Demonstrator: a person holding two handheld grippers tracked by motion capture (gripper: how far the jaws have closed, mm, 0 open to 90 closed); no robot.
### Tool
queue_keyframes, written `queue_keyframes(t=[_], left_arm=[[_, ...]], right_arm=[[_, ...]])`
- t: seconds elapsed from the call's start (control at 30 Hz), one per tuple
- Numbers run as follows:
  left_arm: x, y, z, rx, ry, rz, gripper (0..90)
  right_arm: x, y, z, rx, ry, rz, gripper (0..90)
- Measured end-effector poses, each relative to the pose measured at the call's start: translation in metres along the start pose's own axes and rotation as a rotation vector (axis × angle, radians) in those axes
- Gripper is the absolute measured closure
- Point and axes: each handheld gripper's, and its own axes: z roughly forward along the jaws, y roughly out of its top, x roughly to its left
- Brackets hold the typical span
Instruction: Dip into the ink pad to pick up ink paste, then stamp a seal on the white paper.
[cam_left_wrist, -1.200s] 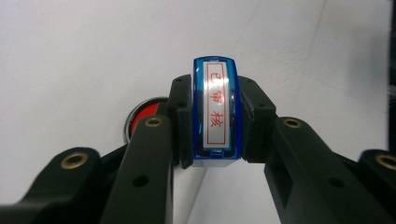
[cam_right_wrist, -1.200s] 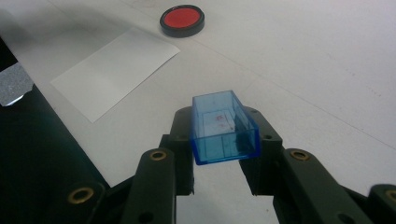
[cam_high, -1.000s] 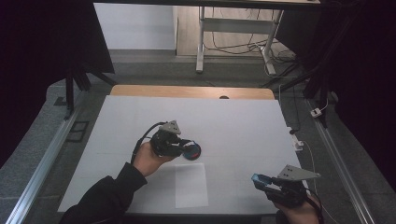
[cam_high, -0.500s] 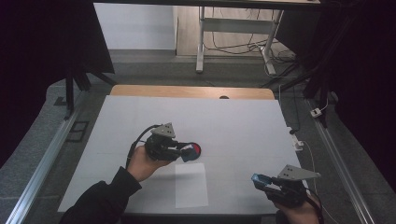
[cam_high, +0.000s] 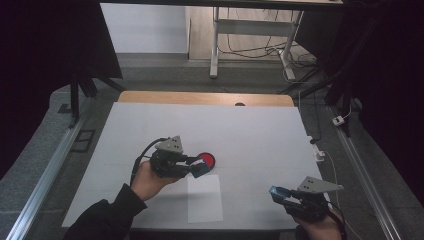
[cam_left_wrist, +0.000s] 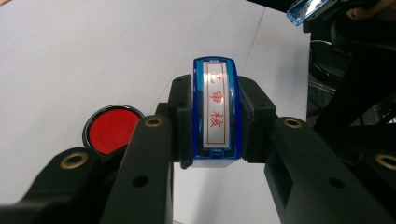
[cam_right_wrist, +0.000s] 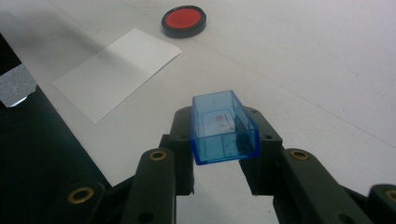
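the left gripper (cam_high: 199, 169) was clamped on a blue stamp (cam_left_wrist: 216, 109), held just beside the red ink pad (cam_high: 206, 160). the paper (cam_high: 205, 198) lay near the pad. well right of the pad, the right gripper (cam_high: 276, 192) gripped the blue cap (cam_right_wrist: 223, 127).

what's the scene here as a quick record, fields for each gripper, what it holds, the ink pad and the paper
left gripper: shut on blue stamp, red characters on its label
right gripper: shut on blue stamp cap, hollow side facing the camera
ink pad: round, red, black rim, open on the table, just beyond the stamp in the high view
paper: white sheet flat on the table, near the front edge, between the two hands
table: white top
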Motion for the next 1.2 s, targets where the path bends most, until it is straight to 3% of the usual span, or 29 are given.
queue_keyframes(t=[0.43, 1.2], left_arm=[[-0.006, -0.003, 0.001, 0.012, 0.000, 0.010, 70.1], [-0.015, -0.017, 0.027, 0.105, 0.027, 0.036, 70.1]], right_arm=[[0.000, 0.000, 0.000, 0.000, 0.000, -0.005, 68.1], [0.000, 0.000, 0.000, 0.000, 0.000, -0.001, 68.1]])
